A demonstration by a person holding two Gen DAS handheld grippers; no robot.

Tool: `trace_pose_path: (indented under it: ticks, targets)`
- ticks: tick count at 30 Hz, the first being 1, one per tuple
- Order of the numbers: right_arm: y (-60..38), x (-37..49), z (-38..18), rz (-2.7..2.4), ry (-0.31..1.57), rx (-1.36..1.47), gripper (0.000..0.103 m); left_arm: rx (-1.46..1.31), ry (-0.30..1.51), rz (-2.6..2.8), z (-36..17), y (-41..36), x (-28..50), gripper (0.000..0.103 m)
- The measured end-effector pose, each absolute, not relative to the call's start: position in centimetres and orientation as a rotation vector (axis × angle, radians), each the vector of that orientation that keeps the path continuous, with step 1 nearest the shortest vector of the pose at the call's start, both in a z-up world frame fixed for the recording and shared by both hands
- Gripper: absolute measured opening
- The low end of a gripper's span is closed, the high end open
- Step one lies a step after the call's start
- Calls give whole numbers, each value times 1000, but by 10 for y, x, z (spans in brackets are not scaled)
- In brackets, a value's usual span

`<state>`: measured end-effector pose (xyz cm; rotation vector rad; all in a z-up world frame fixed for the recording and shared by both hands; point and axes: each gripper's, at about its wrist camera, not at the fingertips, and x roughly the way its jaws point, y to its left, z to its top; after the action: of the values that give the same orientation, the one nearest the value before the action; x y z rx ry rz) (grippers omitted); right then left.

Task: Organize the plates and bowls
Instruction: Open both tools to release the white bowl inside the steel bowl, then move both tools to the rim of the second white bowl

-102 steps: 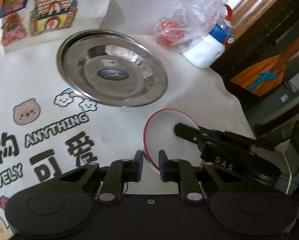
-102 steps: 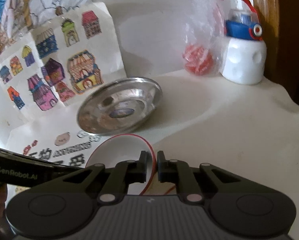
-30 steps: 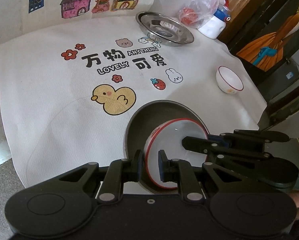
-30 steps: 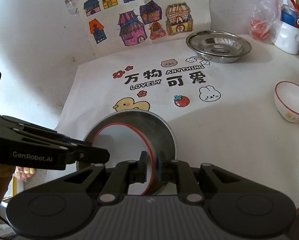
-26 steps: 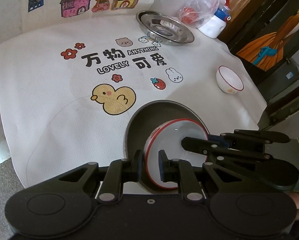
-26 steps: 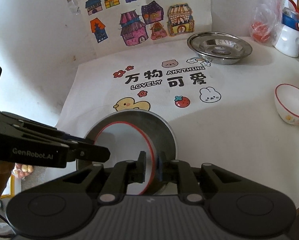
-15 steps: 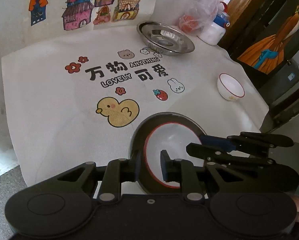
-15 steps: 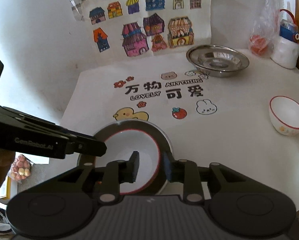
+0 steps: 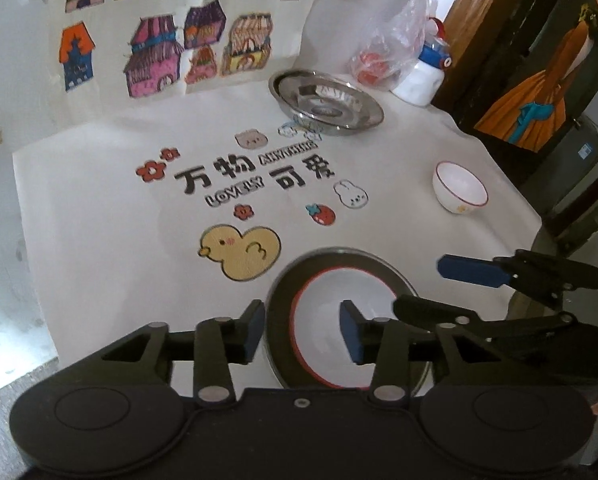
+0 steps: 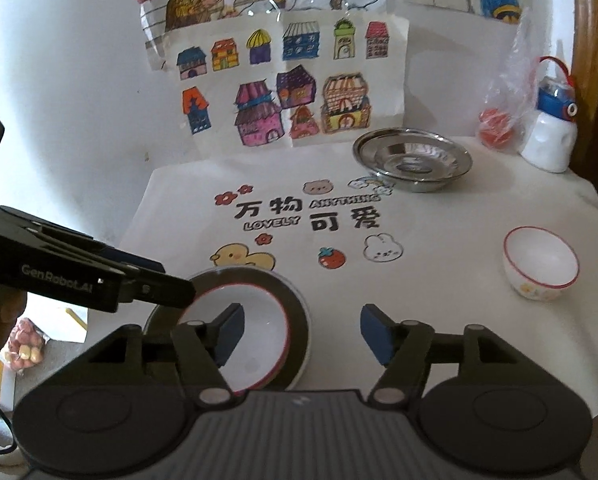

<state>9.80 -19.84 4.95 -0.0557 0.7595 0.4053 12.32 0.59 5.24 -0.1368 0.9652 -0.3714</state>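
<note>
A white bowl with a red rim (image 9: 323, 320) (image 10: 259, 332) rests inside a dark-rimmed steel plate (image 9: 279, 300) (image 10: 299, 312) at the table's near edge. My left gripper (image 9: 302, 332) (image 10: 159, 274) straddles the bowl's left rim. Its jaws are opening and its pads stand clear of the rim. My right gripper (image 10: 302, 334) (image 9: 439, 290) straddles the right rims of bowl and plate. Its jaws are also opening, wide and touching nothing. A smaller red-rimmed white bowl (image 9: 459, 192) (image 10: 541, 264) stands alone to the right. A second steel plate (image 9: 327, 104) (image 10: 413, 160) lies at the back.
A white cloth printed with a duck (image 9: 243, 252) and lettering covers the table. A plastic bag holding something red (image 9: 379, 64) (image 10: 499, 124) and a white bottle with a blue cap (image 9: 423, 80) (image 10: 551, 136) stand in the back right corner. The table's edge drops off at left and right.
Both grippers were shut on the tilted bowl's rim; both have let go and spread their fingers. The bowl has settled level in the plate.
</note>
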Motion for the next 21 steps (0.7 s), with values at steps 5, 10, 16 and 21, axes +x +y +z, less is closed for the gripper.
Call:
trace_pose_path:
  ticks: [5,10,16,21]
  targets:
    - [-204,98,53,404,743,-50,78,-124,948,-364,57,5,125,51]
    - [-208,98,56,399,722,-43,91,-109,930,-367,61,0,126,59]
    - [-225,102,59,355,690,-23,101,-87,882,-351,70,-7,131,76]
    - [-249,108,59,309,659,7,103,-68,860,-335,75,-16,141,88]
